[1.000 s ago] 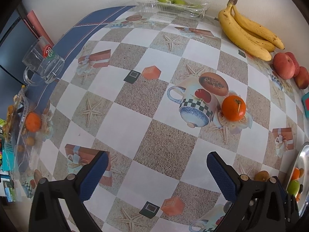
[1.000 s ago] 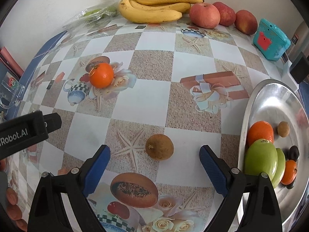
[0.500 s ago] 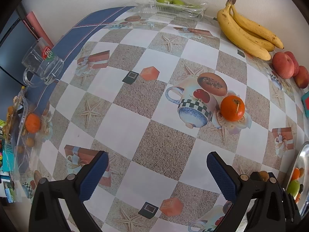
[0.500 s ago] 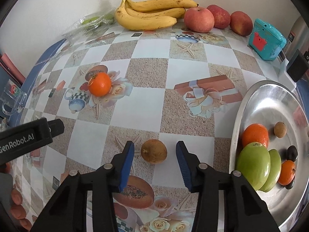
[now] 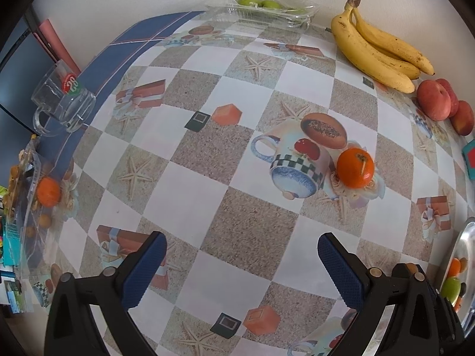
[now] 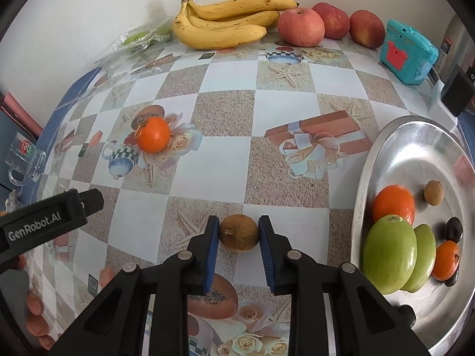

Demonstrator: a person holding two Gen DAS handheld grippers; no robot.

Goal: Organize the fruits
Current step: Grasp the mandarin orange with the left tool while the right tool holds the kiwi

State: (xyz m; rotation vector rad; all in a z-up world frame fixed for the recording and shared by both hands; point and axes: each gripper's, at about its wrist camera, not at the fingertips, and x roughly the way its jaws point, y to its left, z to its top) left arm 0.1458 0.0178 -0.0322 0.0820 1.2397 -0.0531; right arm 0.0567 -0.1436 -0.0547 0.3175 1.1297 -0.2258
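Your right gripper [image 6: 239, 233] was clenched on the small brown fruit [image 6: 239, 236], one blue pad on each side at about its widest line. The fruit looked to be resting on the tablecloth [image 6: 225, 136], though I couldn't tell for sure whether it had cleared the surface. The metal tray [image 6: 368, 175] sat just to the right, already holding oranges, green fruit and small dark ones.

The squeeze needed to stay gentle: it's a round fruit and could pop out forward. Best was a straight lift, then across to the bare upper part of the tray, clearing the rim.

Your left gripper [image 5: 242, 270] hung released over the cloth, holding nothing. The loose orange [image 5: 355, 167] lay ahead of it, a fair next pick.
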